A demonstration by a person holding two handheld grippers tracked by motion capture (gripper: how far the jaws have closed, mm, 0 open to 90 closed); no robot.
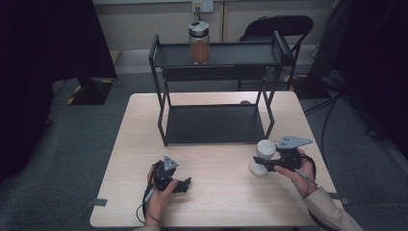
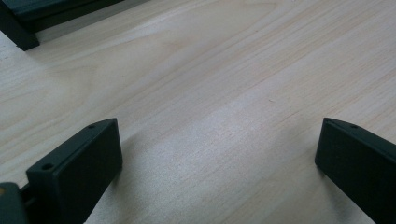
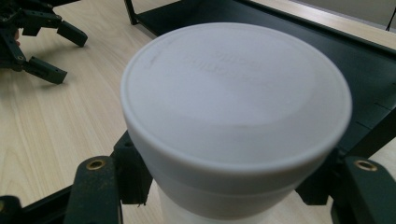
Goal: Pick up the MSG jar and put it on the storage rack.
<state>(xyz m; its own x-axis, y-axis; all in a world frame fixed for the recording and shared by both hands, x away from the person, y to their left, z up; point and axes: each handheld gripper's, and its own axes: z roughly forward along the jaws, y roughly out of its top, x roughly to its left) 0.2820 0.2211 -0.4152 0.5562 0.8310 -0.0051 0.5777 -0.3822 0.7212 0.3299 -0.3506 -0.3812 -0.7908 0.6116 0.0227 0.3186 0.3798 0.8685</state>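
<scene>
A white lidded container (image 1: 263,153) is at the right of the wooden table (image 1: 216,202), just in front of the black rack. My right gripper (image 1: 260,165) is shut on it, one jaw on each side of its body just under the lid. In the right gripper view the round white lid (image 3: 236,88) is close up, with the right gripper (image 3: 233,191) clamped below it. Whether the container rests on the table I cannot tell. My left gripper (image 1: 185,185) lies low on the table at front left, open and holding nothing; its fingers (image 2: 79,163) are spread over bare wood.
A black two-tier rack (image 1: 214,122) stands at the back of the table, its lower shelf (image 3: 299,32) bare. A glass jar with brown contents (image 1: 199,43) sits on the top shelf. A black chair (image 1: 279,26) stands behind. My left gripper (image 3: 46,46) shows far off.
</scene>
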